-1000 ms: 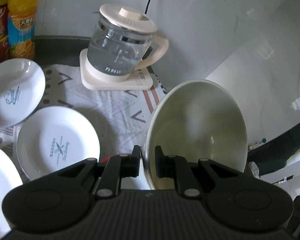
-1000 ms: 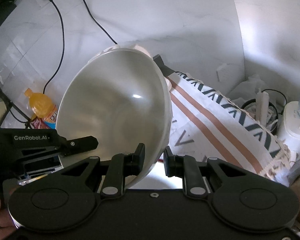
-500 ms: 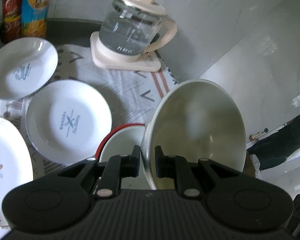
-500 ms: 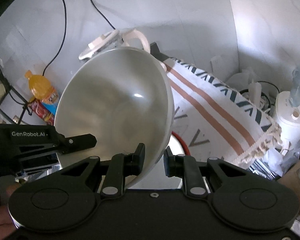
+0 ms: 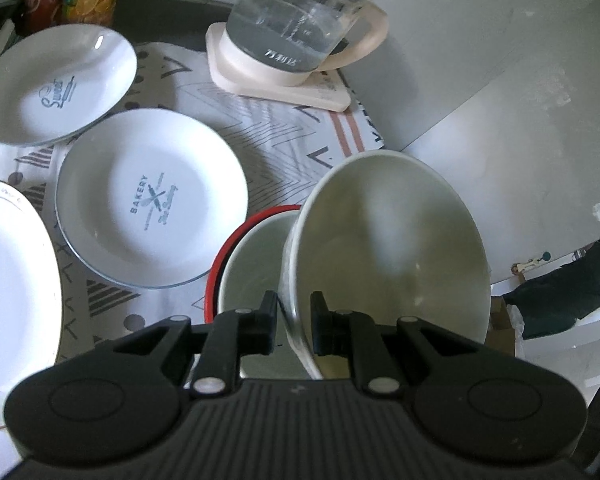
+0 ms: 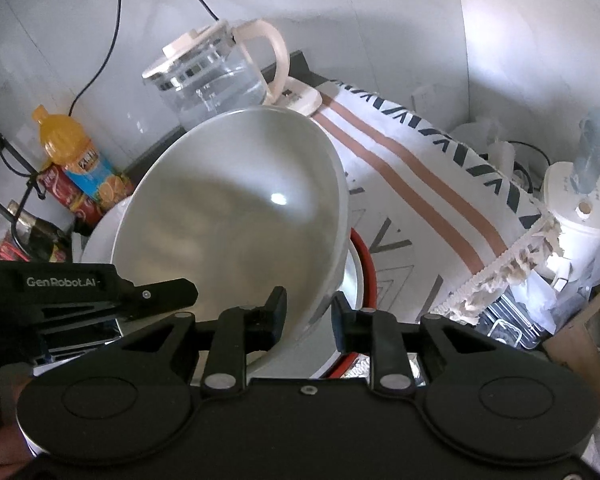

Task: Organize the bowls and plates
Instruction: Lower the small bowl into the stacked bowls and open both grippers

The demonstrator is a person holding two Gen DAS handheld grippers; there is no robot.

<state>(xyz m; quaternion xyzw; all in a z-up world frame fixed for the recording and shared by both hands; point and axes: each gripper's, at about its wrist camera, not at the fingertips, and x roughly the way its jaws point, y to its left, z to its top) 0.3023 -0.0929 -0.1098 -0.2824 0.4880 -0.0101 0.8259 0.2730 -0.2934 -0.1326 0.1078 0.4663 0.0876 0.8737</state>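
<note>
While the left gripper (image 5: 294, 322) pinches its rim, the white bowl (image 5: 388, 248) hangs tilted on edge, mouth toward the camera, low over the red-rimmed bowl (image 5: 252, 256). Right gripper (image 6: 309, 318) jaws have just been opening; the rim sits between them, outer pad clear. BAKERY plate (image 5: 152, 204) lies beside (kettle (image 5: 296, 28) behind).

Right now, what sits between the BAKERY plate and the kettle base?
Nothing stands there: only bare patterned cloth lies between the BAKERY plate and the kettle base, as the left wrist view shows.
</note>
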